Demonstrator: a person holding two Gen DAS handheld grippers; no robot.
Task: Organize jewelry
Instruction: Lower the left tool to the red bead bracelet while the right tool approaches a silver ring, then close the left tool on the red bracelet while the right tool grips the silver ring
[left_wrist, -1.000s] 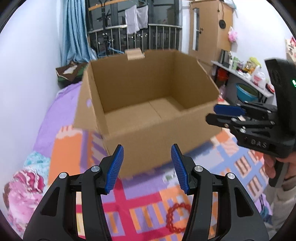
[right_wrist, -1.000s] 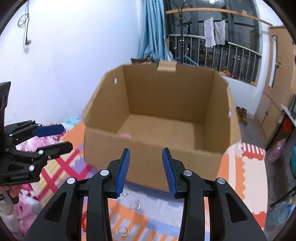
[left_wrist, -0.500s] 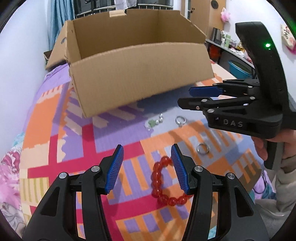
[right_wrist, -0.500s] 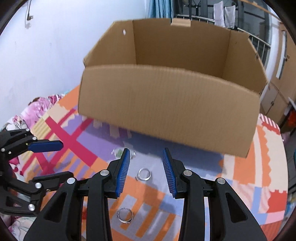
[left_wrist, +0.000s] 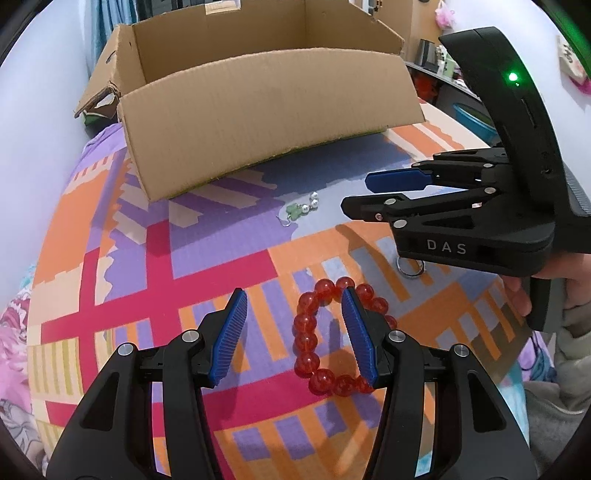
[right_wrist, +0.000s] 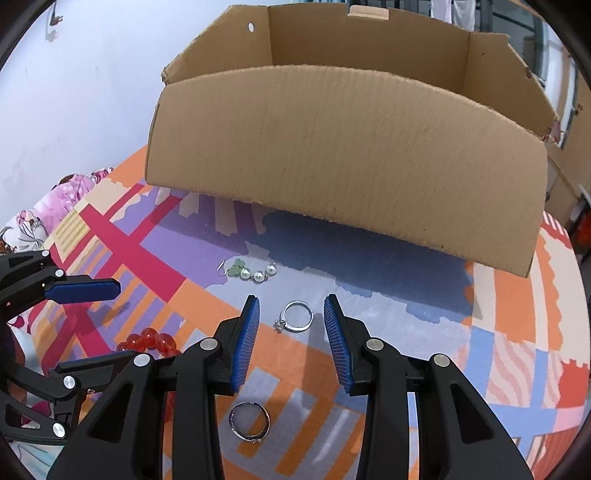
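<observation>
A red bead bracelet (left_wrist: 314, 343) lies on the patterned mat; my left gripper (left_wrist: 293, 328) is open just above it, its right finger over the loop. The bracelet's end shows in the right wrist view (right_wrist: 147, 341). My right gripper (right_wrist: 291, 334) is open and empty, low over a silver ring with a stone (right_wrist: 295, 316). A darker ring (right_wrist: 249, 421) lies under its fingers, also seen in the left wrist view (left_wrist: 410, 266). A pearl and green earring (right_wrist: 249, 272) lies near the open cardboard box (right_wrist: 343, 155), also in the left wrist view (left_wrist: 301, 210).
The cardboard box (left_wrist: 266, 110) stands at the mat's far side, open upward. The mat (left_wrist: 110, 258) covers a bed with pink floral bedding (right_wrist: 55, 195) at the left. A white wall is at the left, shelves and a blue tub (left_wrist: 474, 120) at the right.
Both grippers have dropped from box height down close to the mat. The jewelry now fills the view. The left gripper has come over the bracelet, the right over the ring.
</observation>
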